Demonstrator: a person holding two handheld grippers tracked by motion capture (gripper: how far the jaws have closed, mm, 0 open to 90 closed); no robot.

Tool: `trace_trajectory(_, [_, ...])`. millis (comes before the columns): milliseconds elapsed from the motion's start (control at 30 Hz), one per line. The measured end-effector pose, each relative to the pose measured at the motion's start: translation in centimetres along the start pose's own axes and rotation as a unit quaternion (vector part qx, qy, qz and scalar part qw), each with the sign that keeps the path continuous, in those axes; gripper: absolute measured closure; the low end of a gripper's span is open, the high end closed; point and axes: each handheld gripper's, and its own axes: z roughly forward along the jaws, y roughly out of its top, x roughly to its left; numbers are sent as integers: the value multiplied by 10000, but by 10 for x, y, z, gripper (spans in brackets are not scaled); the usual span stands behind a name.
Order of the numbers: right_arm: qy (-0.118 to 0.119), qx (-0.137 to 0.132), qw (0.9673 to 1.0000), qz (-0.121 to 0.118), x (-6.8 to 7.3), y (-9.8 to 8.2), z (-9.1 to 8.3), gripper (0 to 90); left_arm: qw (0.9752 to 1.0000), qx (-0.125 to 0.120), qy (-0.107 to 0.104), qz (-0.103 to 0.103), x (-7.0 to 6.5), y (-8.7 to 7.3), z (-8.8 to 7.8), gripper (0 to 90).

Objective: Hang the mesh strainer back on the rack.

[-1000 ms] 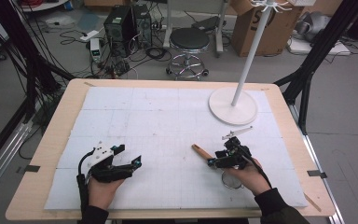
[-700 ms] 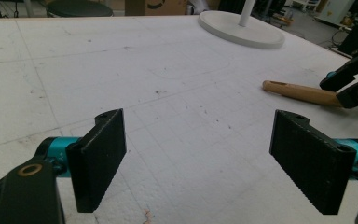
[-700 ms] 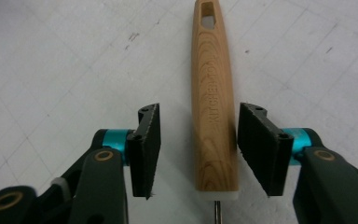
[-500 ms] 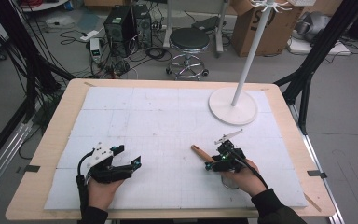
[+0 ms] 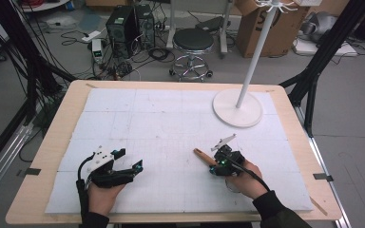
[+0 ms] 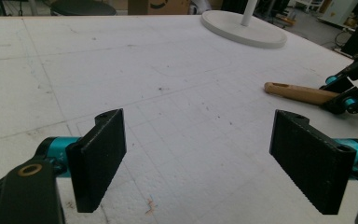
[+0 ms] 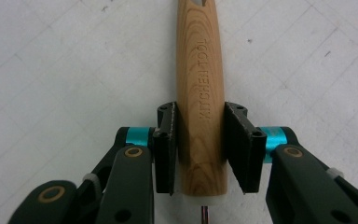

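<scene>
My right gripper (image 7: 200,149) has its jaws closed on the wooden handle (image 7: 200,93) of a kitchen tool lying on the white mat (image 5: 161,118), gripped near its lower end. It looks stiff, light and smooth, so could slip. My left gripper (image 6: 200,163) rests wide open, empty. No containers here.

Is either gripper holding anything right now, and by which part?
The right gripper is shut on the wooden handle of a kitchen tool, near its lower end. The left gripper is open and holds nothing.
</scene>
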Motion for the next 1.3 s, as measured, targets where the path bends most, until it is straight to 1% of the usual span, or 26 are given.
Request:
trace_trajectory(67, [69, 38, 10000, 55, -2, 1, 0, 666, 10000, -9, 1, -9, 0, 0, 0, 191])
trace_trajectory(133, [111, 14, 9999, 27, -4, 1, 1, 672, 10000, -24, 13, -14, 0, 0, -1, 191])
trace_trajectory(233, [129, 48, 9999, 4, -3, 1, 0, 679, 10000, -24, 22, -27, 1, 0, -2, 191])
trace_trajectory(300, [216, 10, 9998, 33, -7, 0, 0, 682, 10000, -29, 42, -40, 2, -1, -2, 191])
trace_trajectory(400, [137, -56, 9999, -51, -4, -1, -2, 683, 10000, -37, 39, -62, 3, -1, -2, 191])
trace_trajectory(433, [175, -137, 9998, -13, -5, -2, -3, 683, 10000, -51, 26, -52, 3, -1, -2, 191])
trace_trajectory(467, [227, -269, 9993, 93, -7, -3, -5, 682, 10000, -49, 38, -64, 3, -1, -3, 191])
trace_trajectory(500, [301, -436, 9984, 185, -11, -4, -8, 682, 10000, -50, 48, -68, 4, -1, -3, 191])
trace_trajectory(533, [409, -544, 9974, 250, -15, -5, -11, 682, 10000, -54, 57, -59, 4, -1, -3, 191])
trace_trajectory(567, [395, -692, 9962, 340, -18, -6, -15, 682, 9999, -53, 52, -73, 4, -1, -3, 191])
trace_trajectory(633, [451, -861, 9945, 401, -24, -7, -22, 682, 10000, -53, 42, -62, 3, -1, -3, 191])
trace_trajectory(667, [427, -1019, 9929, 448, -26, -8, -27, 681, 10000, -63, 46, -58, 3, 0, -3, 191])
trace_trajectory(700, [512, -1102, 9913, 512, -29, -8, -31, 681, 10000, -62, 47, -44, 3, 0, -3, 191])
trace_trajectory(733, [513, -1228, 9898, 508, -32, -9, -36, 681, 10000, -64, 47, -46, 2, 0, -3, 192])
trace_trajectory(767, [539, -1423, 9871, 493, -33, -10, -41, 681, 10000, -62, 54, -40, 2, 0, -3, 191])
trace_trajectory(800, [648, -1555, 9844, 509, -36, -11, -46, 681, 10000, -63, 57, -37, 2, 0, -3, 191])
trace_trajectory(867, [614, -1822, 9801, 491, -38, -12, -57, 680, 10000, -49, 56, -34, 3, 0, -2, 191])
trace_trajectory(967, [620, -2223, 9714, 564, -44, -14, -71, 680, 10000, -44, 56, -39, 4, 0, -2, 191])
trace_trajectory(1033, [559, -2457, 9655, 650, -49, -14, -80, 680, 10000, -61, 63, -30, 3, 0, -2, 191])
trace_trajectory(1067, [539, -2586, 9621, 674, -51, -14, -85, 680, 9999, -78, 67, -29, 3, 0, -2, 191])
trace_trajectory(1100, [511, -2742, 9578, 699, -53, -13, -90, 680, 9999, -92, 98, -25, 3, 0, -3, 191])
trace_trajectory(1133, [492, -2908, 9527, 737, -55, -12, -95, 680, 9999, -102, 110, -33, 3, 0, -3, 190])
trace_trajectory(1167, [495, -3037, 9483, 784, -58, -11, -100, 680, 9999, -93, 85, -54, 3, 0, -2, 190])
trace_trajectory(1267, [394, -3446, 9336, 903, -64, -8, -115, 680, 9999, -94, 92, -44, 4, 0, -3, 191])
trace_trajectory(1300, [342, -3615, 9270, 941, -66, -7, -119, 680, 9999, -105, 97, -43, 4, 0, -3, 190])
